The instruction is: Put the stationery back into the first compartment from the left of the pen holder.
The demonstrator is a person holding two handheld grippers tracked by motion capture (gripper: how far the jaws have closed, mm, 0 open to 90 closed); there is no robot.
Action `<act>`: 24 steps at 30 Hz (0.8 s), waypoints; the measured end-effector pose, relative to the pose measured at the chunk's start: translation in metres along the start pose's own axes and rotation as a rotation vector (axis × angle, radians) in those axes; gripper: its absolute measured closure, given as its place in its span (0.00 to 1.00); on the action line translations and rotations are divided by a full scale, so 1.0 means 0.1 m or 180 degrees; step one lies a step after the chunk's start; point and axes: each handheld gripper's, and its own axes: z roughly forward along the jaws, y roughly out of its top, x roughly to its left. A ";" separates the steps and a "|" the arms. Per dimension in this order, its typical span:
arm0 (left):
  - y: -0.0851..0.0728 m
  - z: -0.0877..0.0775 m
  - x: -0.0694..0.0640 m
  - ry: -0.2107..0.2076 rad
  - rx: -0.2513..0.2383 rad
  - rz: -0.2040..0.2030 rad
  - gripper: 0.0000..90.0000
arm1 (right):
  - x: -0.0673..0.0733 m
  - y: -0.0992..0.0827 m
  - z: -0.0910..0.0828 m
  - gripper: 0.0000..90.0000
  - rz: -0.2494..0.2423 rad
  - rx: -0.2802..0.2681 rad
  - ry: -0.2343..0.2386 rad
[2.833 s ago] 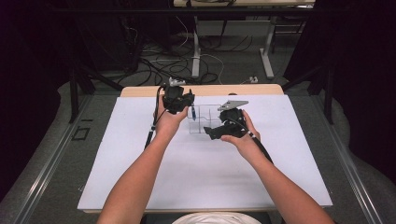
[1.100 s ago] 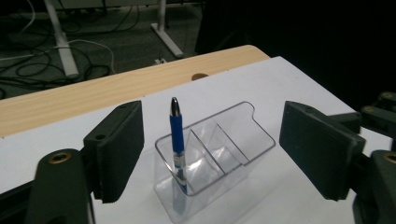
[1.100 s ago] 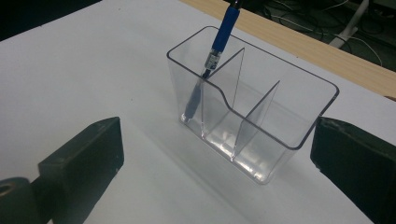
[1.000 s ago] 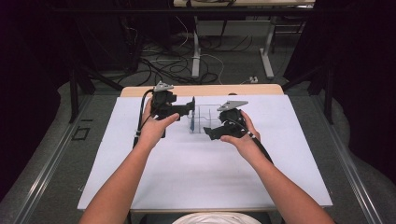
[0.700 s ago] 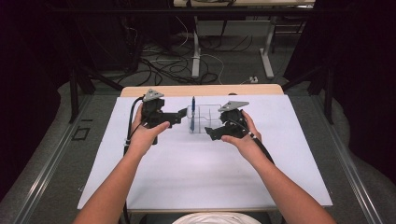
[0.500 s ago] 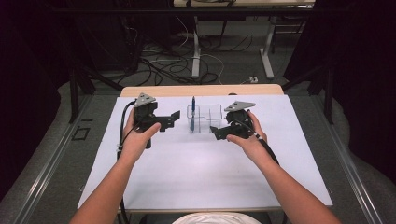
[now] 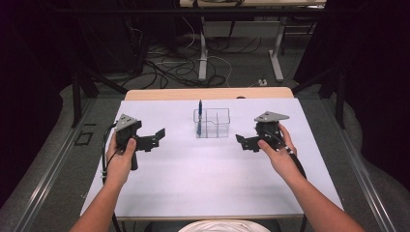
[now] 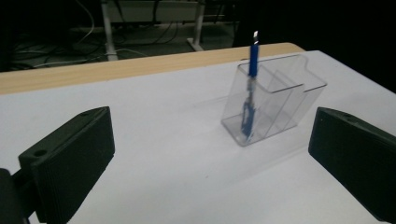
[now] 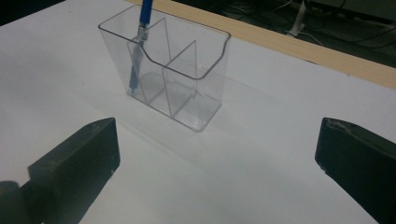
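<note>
Blue pen point(image 7: 199, 117) stands in clear holder point(image 7: 215, 126), frame centre. Left gripper point(image 7: 155, 137) jaws just opened wide (nothing between), right gripper point(image 7: 241, 141) jaws wide too.

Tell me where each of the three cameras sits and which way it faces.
High view: above the person's side, looking forward and down on the table; both forearms, the left gripper and the right gripper show.
Left gripper view: rides the left gripper, low over the table, facing the clear holder; its two open black jaws show.
Right gripper view: rides the right gripper, looking down at the holder from the other side; its open jaws show.
Shared: all three show the holder with the blue pen standing in an end compartment.
</note>
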 end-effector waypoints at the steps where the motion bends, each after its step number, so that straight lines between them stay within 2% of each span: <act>1: -0.04 -0.01 0.03 0.0022 0.0004 -0.0032 0.00 | -0.03 -0.03 -0.02 0.00 0.0012 -0.0008 -0.0012; 8: -0.25 -0.05 0.24 0.0155 0.0095 -0.0188 0.00 | -0.26 -0.20 -0.15 0.00 0.0114 -0.0023 -0.0237; 14: -0.35 -0.07 0.33 0.0218 0.0113 -0.0222 0.00 | -0.42 -0.37 -0.17 0.00 0.0260 -0.0042 -0.0366; 20: -0.42 -0.05 0.39 0.0344 0.0130 -0.0245 0.00 | -0.53 -0.48 -0.17 0.00 0.0315 -0.0094 -0.0502; 24: -0.48 -0.04 0.44 0.0413 0.0190 -0.0252 0.00 | -0.57 -0.55 -0.14 0.00 0.0351 -0.0044 -0.0556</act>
